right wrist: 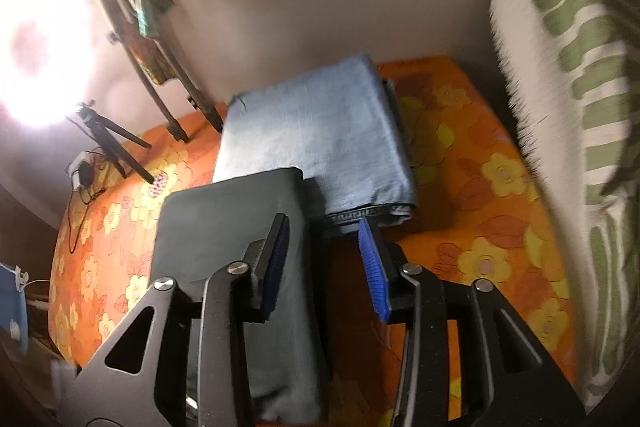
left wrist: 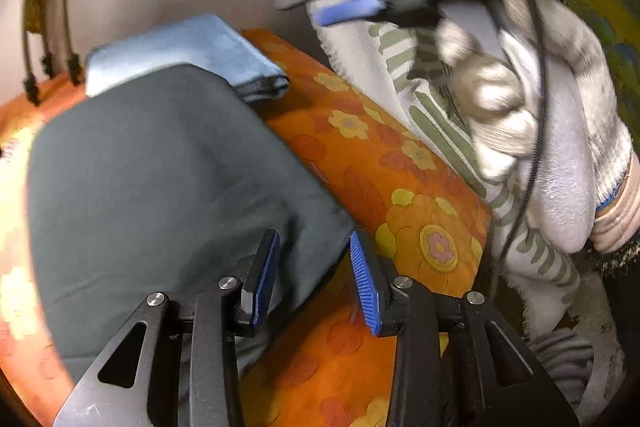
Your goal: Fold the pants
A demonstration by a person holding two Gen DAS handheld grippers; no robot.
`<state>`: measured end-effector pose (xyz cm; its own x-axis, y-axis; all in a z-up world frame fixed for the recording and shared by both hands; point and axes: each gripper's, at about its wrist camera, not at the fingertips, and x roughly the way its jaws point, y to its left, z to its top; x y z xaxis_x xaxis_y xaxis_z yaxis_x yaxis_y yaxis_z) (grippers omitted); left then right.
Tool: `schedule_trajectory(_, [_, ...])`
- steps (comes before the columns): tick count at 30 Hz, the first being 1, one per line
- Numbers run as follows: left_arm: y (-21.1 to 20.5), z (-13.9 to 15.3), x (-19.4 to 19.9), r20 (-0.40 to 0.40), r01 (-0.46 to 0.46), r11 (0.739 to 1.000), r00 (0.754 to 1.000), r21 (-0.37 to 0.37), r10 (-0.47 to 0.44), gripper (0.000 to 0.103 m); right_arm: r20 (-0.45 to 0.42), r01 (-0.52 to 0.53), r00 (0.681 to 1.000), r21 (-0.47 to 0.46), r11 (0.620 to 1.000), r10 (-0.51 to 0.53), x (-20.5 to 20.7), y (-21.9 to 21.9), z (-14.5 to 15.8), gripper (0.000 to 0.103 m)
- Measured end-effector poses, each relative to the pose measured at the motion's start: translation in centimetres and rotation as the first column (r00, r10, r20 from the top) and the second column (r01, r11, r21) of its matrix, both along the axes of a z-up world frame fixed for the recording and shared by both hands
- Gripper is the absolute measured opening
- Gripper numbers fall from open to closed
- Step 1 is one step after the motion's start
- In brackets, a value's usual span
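Dark grey-green folded pants [left wrist: 160, 167] lie on the orange flowered bed cover [left wrist: 360, 155]. They also show in the right wrist view [right wrist: 224, 227]. My left gripper [left wrist: 314, 259] is open and empty, just above the pants' right edge. My right gripper [right wrist: 324, 247] is open and empty, above the pants' far right corner. It shows blurred at the top of the left wrist view [left wrist: 348, 9], held by a gloved hand [left wrist: 520, 99].
A folded light blue garment [right wrist: 320, 135] lies behind the dark pants against the wall. A white and green striped cloth [right wrist: 568, 87] hangs at the right. A small tripod [right wrist: 108, 139] and cables stand at the left, near a bright lamp.
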<state>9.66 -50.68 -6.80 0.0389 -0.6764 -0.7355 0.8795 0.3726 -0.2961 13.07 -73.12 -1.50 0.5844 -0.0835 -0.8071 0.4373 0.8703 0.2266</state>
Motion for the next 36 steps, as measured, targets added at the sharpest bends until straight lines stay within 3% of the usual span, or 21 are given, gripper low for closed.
schedule_trajectory(5, [4.2,3.4,1.6,0.091,-0.073,0.997,0.993,0.014,0.072,0.035,0.09,-0.005,0.996,0.01,1.0,0.004,-3.8,1.3,3.8,0.05])
schedule_trajectory(9, [9.2,7.8,3.6,0.137,-0.155,0.988,0.979,0.004,0.153,0.035,0.141,-0.014,0.99,0.011,1.0,0.012,-6.4,2.5,5.7,0.055])
schedule_trajectory(17, [14.6,15.4,5.8,0.169,-0.274,0.962,0.948,0.012,0.268,0.035,0.173,-0.043,0.984,0.033,0.999,0.036,-9.6,5.0,6.5,0.055])
schedule_trajectory(27, [14.3,25.5,4.1,0.271,-0.267,0.963,0.929,0.019,0.252,0.035,0.173,-0.08,0.982,0.038,0.996,0.072,-10.1,7.8,5.2,0.055])
schedule_trajectory(32, [12.6,28.7,2.6,0.331,-0.237,0.971,0.92,0.04,0.211,0.036,0.182,-0.102,0.979,0.055,0.993,0.091,-9.9,8.2,4.4,0.055])
schedule_trajectory(36, [10.8,29.5,2.0,0.329,-0.221,0.975,0.923,0.021,0.202,0.036,0.187,-0.116,0.977,0.074,0.99,0.1,-9.6,8.5,3.3,0.055])
